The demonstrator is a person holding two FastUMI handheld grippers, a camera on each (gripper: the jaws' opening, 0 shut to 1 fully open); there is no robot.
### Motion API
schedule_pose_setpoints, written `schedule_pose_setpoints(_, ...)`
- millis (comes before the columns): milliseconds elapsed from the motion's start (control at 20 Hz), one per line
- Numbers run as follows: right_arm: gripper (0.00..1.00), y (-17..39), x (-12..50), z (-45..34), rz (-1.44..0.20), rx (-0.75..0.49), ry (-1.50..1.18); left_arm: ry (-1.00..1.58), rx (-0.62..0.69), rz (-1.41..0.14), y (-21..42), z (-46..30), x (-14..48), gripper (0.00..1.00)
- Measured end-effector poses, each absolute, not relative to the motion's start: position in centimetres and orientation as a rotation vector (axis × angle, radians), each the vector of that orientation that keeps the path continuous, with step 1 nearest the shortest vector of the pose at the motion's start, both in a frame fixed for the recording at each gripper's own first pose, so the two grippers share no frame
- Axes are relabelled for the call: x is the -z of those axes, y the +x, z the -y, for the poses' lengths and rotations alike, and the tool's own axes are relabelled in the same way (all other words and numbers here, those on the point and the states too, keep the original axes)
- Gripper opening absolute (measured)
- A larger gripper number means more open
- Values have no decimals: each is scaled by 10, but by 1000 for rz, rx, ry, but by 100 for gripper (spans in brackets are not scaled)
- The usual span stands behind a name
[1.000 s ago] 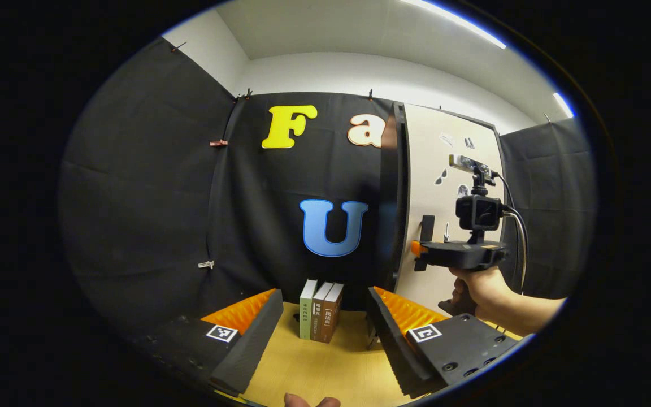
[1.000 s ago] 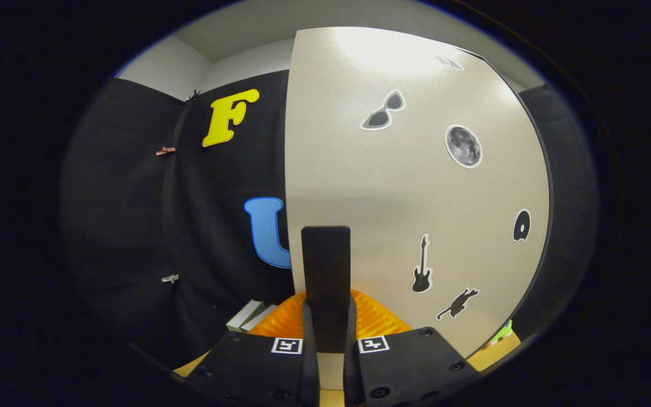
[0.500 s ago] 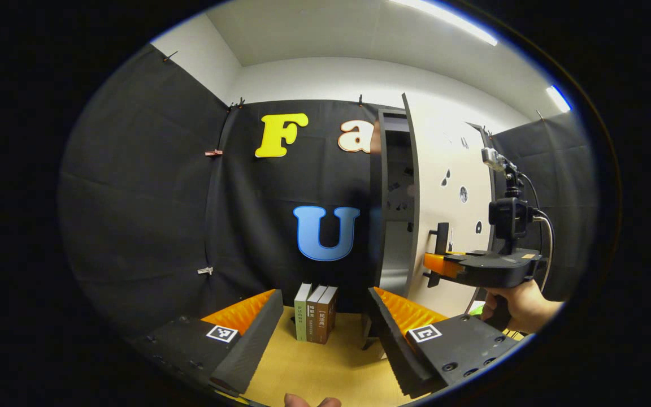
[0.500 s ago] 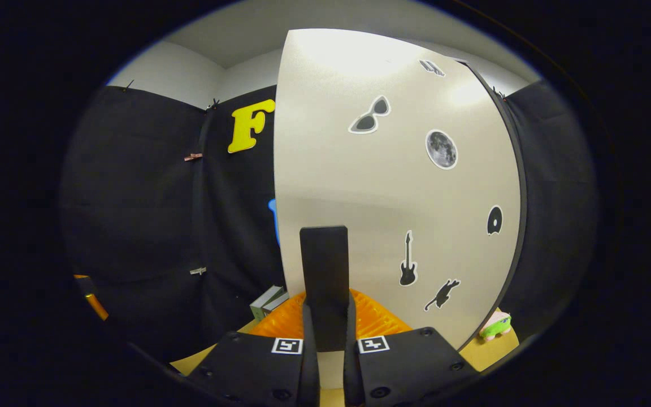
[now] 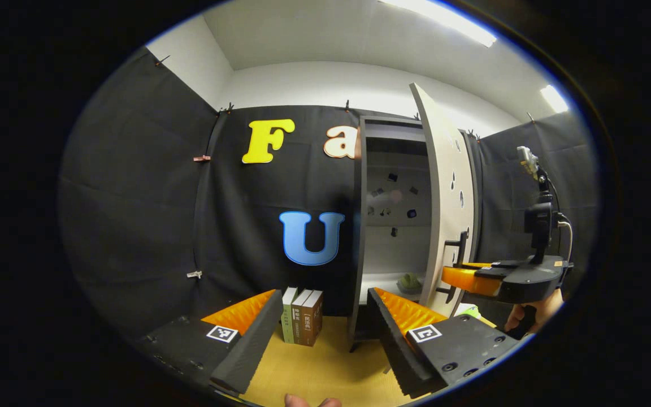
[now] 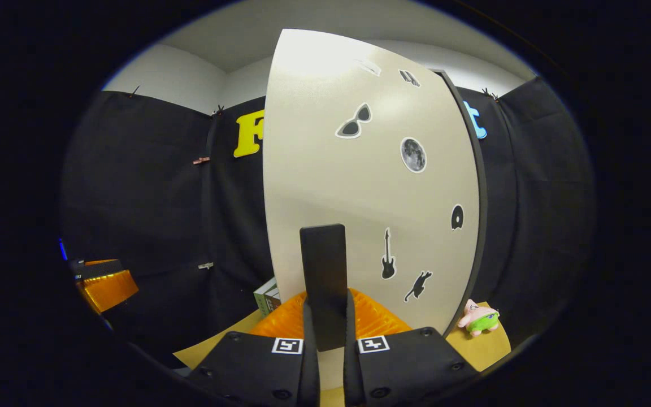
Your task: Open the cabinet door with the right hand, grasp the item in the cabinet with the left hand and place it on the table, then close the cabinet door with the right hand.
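Note:
The cabinet [image 5: 359, 226] stands on the wooden table with its cream door [image 5: 444, 198] swung well open. In the right gripper view the door [image 6: 359, 186] carries stickers, and my right gripper [image 6: 325, 333] is shut on its upright black handle [image 6: 324, 271]. The left gripper view shows that gripper [image 5: 461, 274] at the handle [image 5: 461, 249], held by a hand. A small green item [image 5: 409, 281] sits on the cabinet's lower shelf. My left gripper [image 5: 325, 316] hovers open over the table in front of the cabinet, nothing between its fingers.
Three books [image 5: 302, 315] stand upright on the table [image 5: 325, 367] left of the cabinet. A pink and green plush toy [image 6: 479, 319] lies on the table right of the door. My left gripper [image 6: 102, 282] shows at the left edge of the right gripper view.
The door has swung from nearly closed to wide open, pulled by my right gripper, and the cabinet's inside with the green item has come into sight. My left gripper has stayed open.

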State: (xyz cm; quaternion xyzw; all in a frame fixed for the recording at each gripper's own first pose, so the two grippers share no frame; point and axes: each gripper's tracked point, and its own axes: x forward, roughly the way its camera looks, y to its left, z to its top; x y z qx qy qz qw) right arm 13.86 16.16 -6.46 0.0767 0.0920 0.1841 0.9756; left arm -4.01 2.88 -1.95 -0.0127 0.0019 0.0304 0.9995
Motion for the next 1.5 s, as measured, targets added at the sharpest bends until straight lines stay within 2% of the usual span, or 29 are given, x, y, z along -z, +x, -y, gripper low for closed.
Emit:
schedule_pose_setpoints(950,21,113,62,-80,-165,-171,127,-39,46,15,-33,25,13,94)
schedule_pose_setpoints(1500,20,111,64,-55,-147,-98,160,-34,92,15,-15,51,13,94)
